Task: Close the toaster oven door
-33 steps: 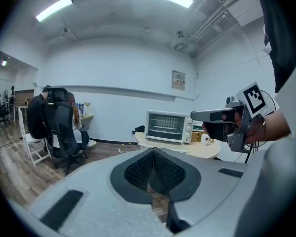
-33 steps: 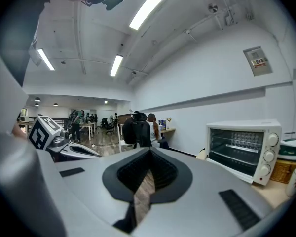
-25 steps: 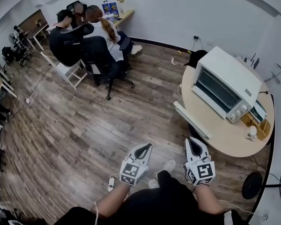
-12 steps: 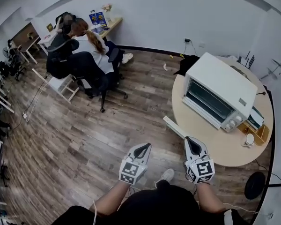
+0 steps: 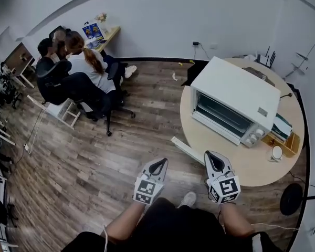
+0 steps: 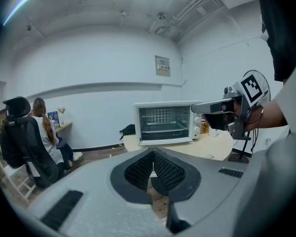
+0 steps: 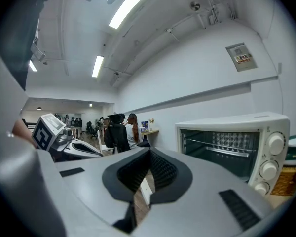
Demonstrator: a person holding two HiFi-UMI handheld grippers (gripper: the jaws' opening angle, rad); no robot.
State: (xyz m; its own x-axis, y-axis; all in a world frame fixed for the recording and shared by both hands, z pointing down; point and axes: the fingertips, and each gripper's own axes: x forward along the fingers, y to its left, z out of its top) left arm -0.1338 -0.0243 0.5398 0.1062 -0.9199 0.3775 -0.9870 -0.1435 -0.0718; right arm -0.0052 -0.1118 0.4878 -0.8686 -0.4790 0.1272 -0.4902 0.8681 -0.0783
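A white toaster oven (image 5: 235, 105) stands on a round wooden table (image 5: 252, 164). Its glass door (image 5: 187, 150) hangs folded down and sticks out over the table's near left edge, leaving the racks inside (image 7: 227, 149) bare. My left gripper (image 5: 158, 164) is over the floor, well short of the table, shut with nothing in it. My right gripper (image 5: 214, 159) is at the table's near edge, a little right of the door's free end, shut and empty. The left gripper view (image 6: 153, 151) faces the oven (image 6: 165, 123) head-on; the right gripper (image 6: 207, 106) shows at its right.
Two people sit at a desk (image 5: 107, 35) at the back left, on office chairs (image 5: 68, 85), beside a white stool (image 5: 60, 112). A wooden organiser (image 5: 284, 140) and a small white round object (image 5: 276, 152) stand right of the oven. A fan base (image 5: 291, 198) stands right of me.
The table and oven have slid left and nearer in the head view, and the seated people have moved left. Both grippers keep their places and stay shut.
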